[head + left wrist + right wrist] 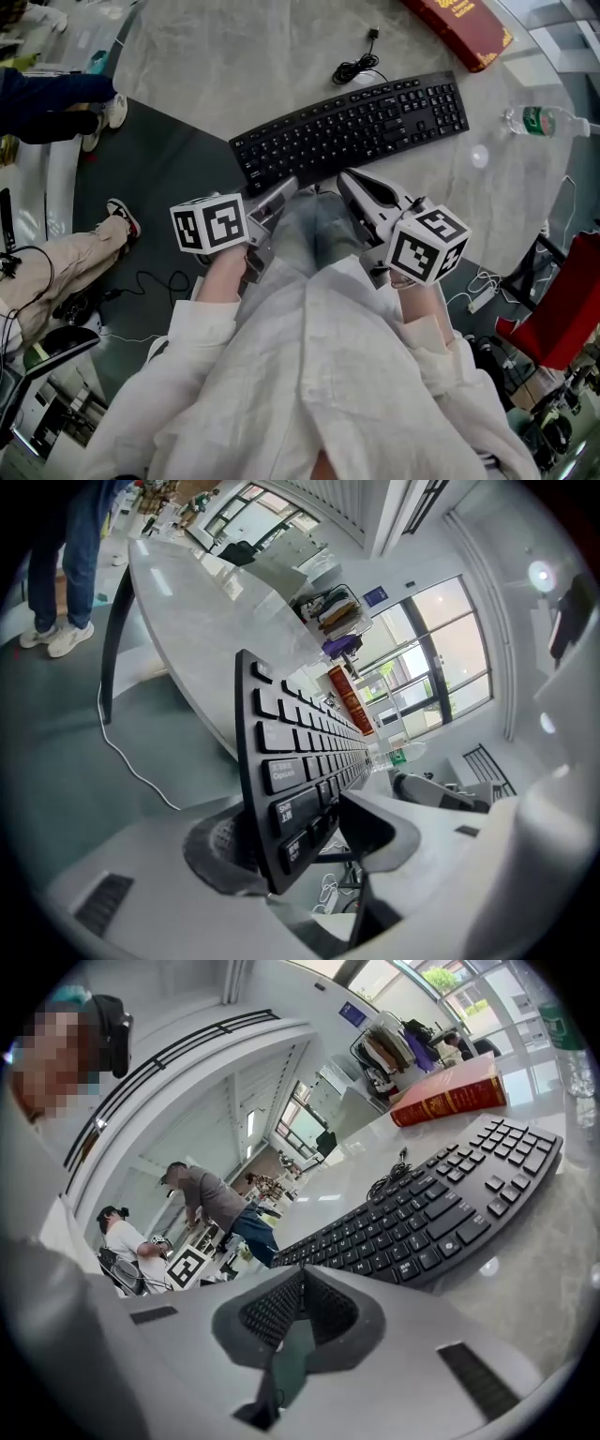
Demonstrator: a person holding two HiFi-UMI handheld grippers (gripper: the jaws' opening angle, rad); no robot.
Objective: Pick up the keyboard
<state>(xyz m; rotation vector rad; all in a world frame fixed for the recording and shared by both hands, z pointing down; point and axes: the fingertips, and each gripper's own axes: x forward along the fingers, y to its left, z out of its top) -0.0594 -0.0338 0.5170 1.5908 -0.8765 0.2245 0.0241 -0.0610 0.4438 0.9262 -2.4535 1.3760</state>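
The pale round surface point(234, 56) fills the top of my head view, with dark floor point(159, 169) below its rim. The black keyboard point(352, 127) sits at the near edge of that surface, running up toward the right. Its left end reaches out past the rim toward me. I cannot tell whether it still rests flat.

A thick red book point(459, 23) lies beyond the keyboard's right end, well apart from it.

My left claw point(277, 192) is at the keyboard's near left corner. In the left gripper view that corner of the keyboard point(300, 752) stands edge-on between the jaws. One pad is behind its underside and the other is on the bottom row of keys, so the left claw point(300, 841) is clamped on the keyboard.

My right claw point(347, 178) points at the keyboard's front edge, just beside it. In the right gripper view its jaws are pressed together with nothing between them. From that right claw point(300, 1288), the keyboard point(441, 1213) lies ahead and to the right, and the red book point(450, 1096) lies behind it.

A clear plastic bottle point(544, 120) with a green label lies on its side right of the keyboard. A coiled black cable point(356, 67) sits just behind the keyboard.
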